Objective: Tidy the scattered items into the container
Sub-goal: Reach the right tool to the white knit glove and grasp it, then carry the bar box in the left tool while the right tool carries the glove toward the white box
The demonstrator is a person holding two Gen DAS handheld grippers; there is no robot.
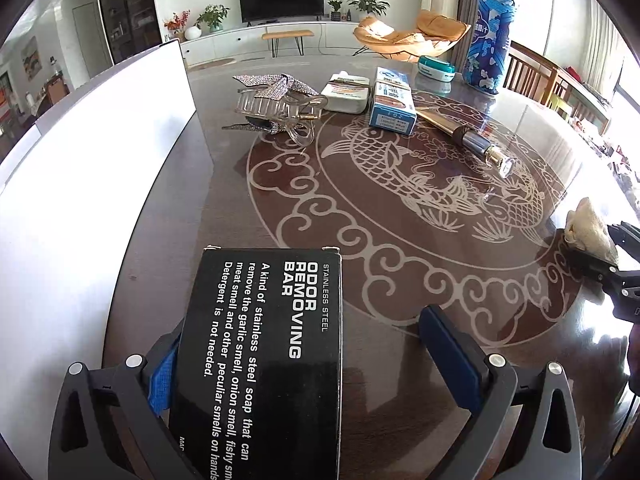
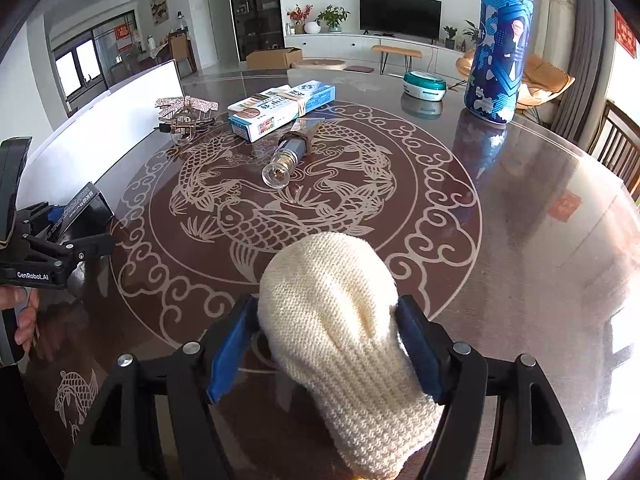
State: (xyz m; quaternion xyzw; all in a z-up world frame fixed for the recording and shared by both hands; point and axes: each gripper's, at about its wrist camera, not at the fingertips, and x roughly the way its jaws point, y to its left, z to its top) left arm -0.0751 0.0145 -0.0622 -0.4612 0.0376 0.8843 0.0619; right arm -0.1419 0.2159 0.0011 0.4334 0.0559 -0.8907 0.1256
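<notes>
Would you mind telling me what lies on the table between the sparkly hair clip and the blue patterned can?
Between the hair clip and the can lie two boxes, a tube and a teal-lidded case, clearest in the right wrist view.

The black box (image 1: pixel 260 360) runs off the bottom edge of the left wrist view and hides most of 1 blue pad (image 1: pixel 162 380). In the right wrist view, the cream knitted mitten (image 2: pixel 344 332) is cut off below. Small print on the white-and-blue carton (image 2: pixel 280 108) is illegible.

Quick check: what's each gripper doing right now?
Left gripper: open, black box against only one finger.
Right gripper: shut on cream knitted mitt.
</notes>
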